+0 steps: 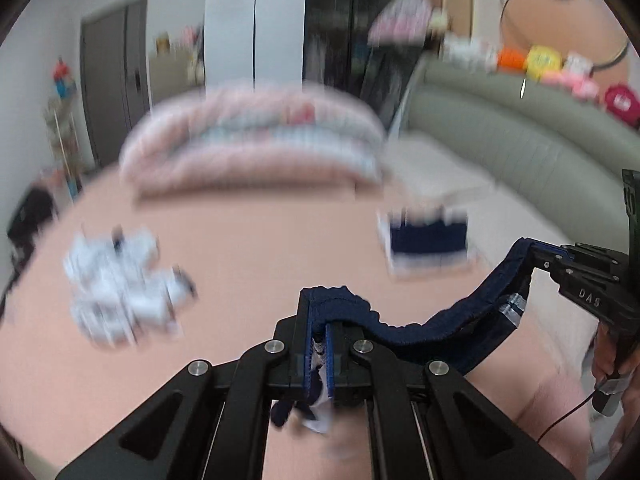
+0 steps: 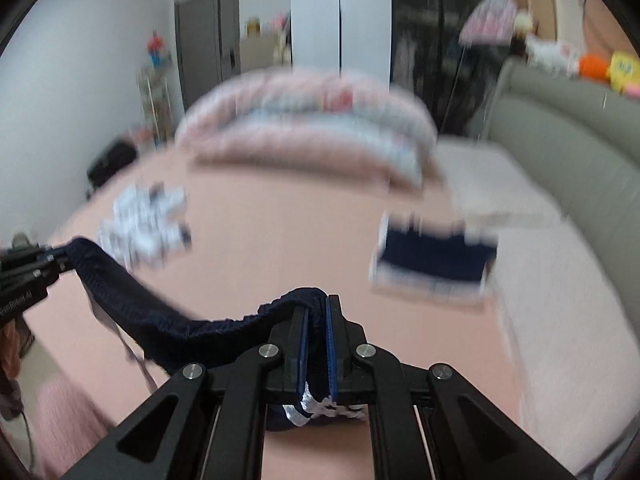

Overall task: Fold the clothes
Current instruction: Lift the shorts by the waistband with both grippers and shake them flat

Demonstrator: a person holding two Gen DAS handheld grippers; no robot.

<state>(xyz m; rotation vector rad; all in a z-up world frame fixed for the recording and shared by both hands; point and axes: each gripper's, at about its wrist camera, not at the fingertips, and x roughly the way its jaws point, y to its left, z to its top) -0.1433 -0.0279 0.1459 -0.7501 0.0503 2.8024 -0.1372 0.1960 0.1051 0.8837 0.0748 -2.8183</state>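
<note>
A dark navy garment with an elastic waistband hangs stretched between both grippers above a pink bed. My left gripper is shut on one end of the waistband. My right gripper is shut on the other end; it also shows at the right edge of the left wrist view. The left gripper shows at the left edge of the right wrist view. White patterned lining shows under the jaws. The views are blurred by motion.
A crumpled white patterned garment lies on the bed at left. A folded navy and white piece lies at right. A rolled pink quilt lies at the far end. A grey-green sofa stands to the right.
</note>
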